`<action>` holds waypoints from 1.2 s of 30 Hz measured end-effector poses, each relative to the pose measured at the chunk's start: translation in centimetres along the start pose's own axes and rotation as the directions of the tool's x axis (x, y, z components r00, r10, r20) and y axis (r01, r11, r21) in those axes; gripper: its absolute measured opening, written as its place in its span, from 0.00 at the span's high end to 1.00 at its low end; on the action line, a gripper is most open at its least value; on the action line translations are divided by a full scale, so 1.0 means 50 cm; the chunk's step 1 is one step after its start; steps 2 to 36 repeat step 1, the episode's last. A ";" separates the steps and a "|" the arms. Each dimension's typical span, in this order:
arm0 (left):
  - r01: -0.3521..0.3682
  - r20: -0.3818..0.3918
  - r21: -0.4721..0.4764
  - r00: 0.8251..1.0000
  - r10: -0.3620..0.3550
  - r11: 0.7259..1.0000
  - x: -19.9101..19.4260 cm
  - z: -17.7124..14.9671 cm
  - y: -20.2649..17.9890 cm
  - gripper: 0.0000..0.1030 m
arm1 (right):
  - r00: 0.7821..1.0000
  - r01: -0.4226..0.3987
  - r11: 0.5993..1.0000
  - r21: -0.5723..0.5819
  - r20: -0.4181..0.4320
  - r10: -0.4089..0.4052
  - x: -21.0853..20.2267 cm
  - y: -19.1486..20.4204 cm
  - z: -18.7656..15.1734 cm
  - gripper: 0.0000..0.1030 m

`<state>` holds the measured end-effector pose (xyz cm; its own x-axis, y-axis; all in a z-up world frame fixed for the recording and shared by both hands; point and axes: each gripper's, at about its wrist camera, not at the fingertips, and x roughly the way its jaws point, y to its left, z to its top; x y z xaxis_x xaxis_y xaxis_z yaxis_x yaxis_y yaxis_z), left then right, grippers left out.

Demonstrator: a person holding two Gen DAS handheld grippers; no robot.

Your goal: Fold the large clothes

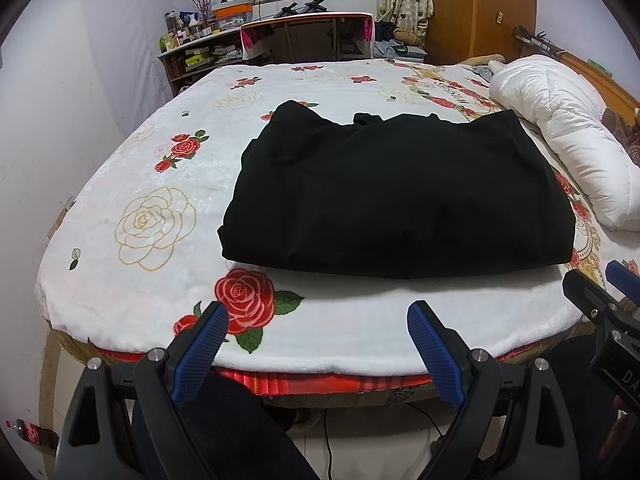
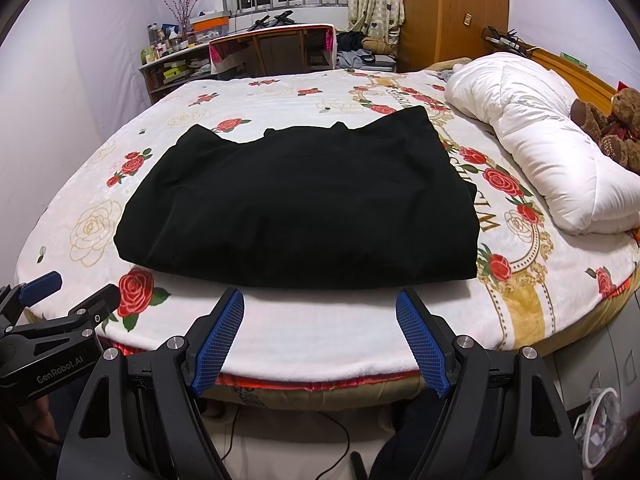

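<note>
The bed (image 1: 120,312) holds a folded black garment (image 1: 396,196); both grippers, left (image 1: 318,320) and right (image 2: 320,306), hang back near its edge, fingers apart, likely because folding looks finished.

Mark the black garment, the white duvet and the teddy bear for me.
black garment (image 1: 400,196): left wrist view, middle of the folded top layer.
white duvet (image 2: 536,128): right wrist view, centre of the rolled bulk.
teddy bear (image 2: 612,120): right wrist view, brown body.
</note>
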<state>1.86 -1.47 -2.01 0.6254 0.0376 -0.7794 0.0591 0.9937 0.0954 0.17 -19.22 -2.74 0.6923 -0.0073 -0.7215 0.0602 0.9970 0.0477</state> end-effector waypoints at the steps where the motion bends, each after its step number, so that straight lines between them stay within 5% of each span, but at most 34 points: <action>1: 0.001 0.000 -0.002 1.000 -0.001 1.000 0.000 0.000 0.000 0.11 | 1.000 0.000 1.000 -0.001 0.000 0.000 0.000 0.000 0.000 0.24; 36: 0.001 0.000 -0.002 1.000 -0.001 1.000 0.000 0.000 0.000 0.11 | 1.000 0.000 1.000 -0.001 0.000 0.000 0.000 0.000 0.000 0.24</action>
